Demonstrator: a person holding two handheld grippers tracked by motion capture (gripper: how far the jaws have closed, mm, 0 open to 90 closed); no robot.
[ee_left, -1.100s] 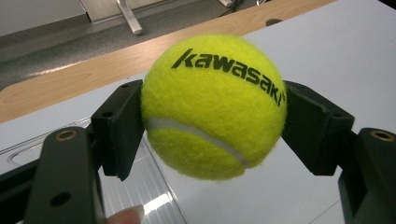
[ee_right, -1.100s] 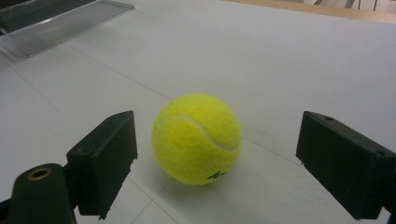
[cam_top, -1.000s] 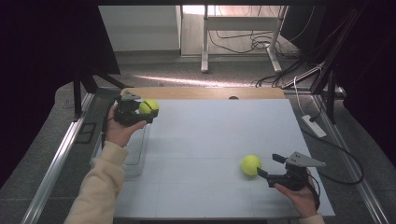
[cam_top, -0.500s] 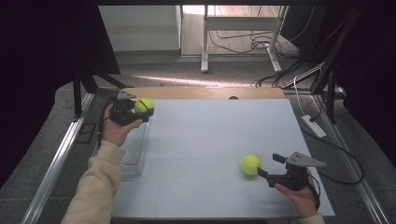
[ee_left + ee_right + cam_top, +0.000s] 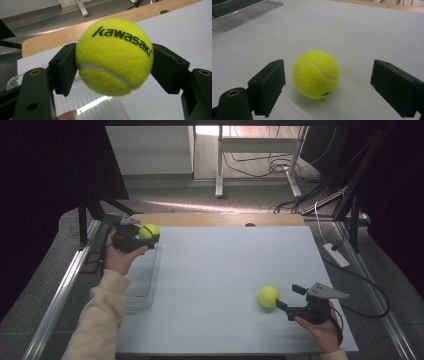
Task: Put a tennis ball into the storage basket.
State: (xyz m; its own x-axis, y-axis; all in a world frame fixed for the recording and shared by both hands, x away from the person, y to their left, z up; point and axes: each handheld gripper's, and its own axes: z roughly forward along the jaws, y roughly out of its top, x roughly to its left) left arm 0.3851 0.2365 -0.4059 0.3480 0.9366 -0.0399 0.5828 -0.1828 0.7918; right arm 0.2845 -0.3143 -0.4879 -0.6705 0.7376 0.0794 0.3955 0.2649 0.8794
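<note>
In the high view the pale grey surface [image 5: 220,270] takes up the middle of the frame, with a wooden strip along its far edge at the top and metal rails running down the left and right sides. The broad centre of it lies bare, giving open room between the two hands. At the upper left, the left gripper [image 5: 145,236] hangs over the far end of a clear plastic tray [image 5: 142,285] that sits along the left edge. Its fingers are clenched on a yellow tennis ball [image 5: 149,231], held off the surface. At the lower right, close to the near edge, the right gripper [image 5: 287,297] points toward the frame's left with its fingers spread apart, and a second tennis ball [image 5: 268,296] rests on the surface just at their tips. A ball has no long axis. What can be told is the facing: in the left gripper view the held ball [image 5: 113,56] shows its black "kawasaki" print on the upper side, slanting down to the right, with the white seam curving below, and the pads press its left and right flanks. That view also shows the ribbed floor of the tray [image 5: 95,105] directly beneath the ball, and a fingertip at the bottom edge. The right gripper view shows the resting ball [image 5: 316,74] between the released fingers [image 5: 268,85], closer to the left one and touching neither, with a small dark mark low on its side and the tray [image 5: 249,11] far off at the upper left.
</note>
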